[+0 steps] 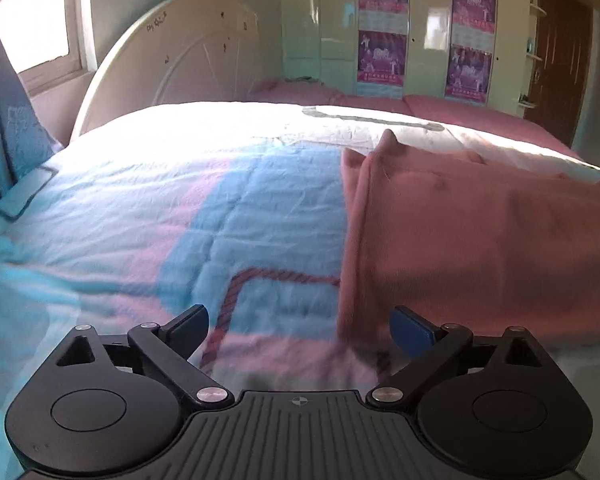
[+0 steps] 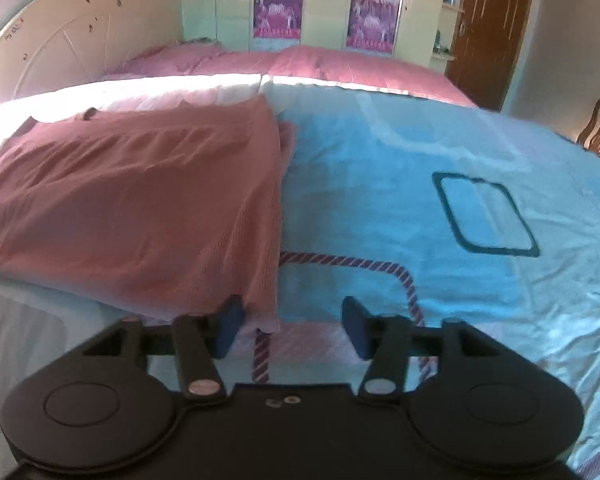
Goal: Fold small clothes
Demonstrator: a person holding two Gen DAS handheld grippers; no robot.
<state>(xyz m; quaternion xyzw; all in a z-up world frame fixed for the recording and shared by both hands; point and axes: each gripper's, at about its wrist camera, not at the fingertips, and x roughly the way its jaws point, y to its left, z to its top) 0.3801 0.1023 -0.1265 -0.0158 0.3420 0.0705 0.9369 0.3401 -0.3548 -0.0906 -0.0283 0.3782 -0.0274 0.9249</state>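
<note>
A pink garment (image 1: 472, 236) lies flat on the blue and pink bedspread (image 1: 228, 216), folded into a rough rectangle. In the left wrist view its left edge runs down to just inside my left gripper (image 1: 300, 330), which is open and empty above the near left corner. In the right wrist view the garment (image 2: 132, 200) fills the left half. Its near right corner hangs between the fingers of my right gripper (image 2: 292, 330), which is open. Neither gripper holds the cloth.
The bed has a white curved headboard (image 1: 188, 60) at the far left. Pink pillows (image 2: 284, 64) lie along the far side. A wardrobe with posters (image 1: 384, 28) and a brown door (image 2: 492, 28) stand behind. A wooden chair (image 2: 598, 128) is at the right.
</note>
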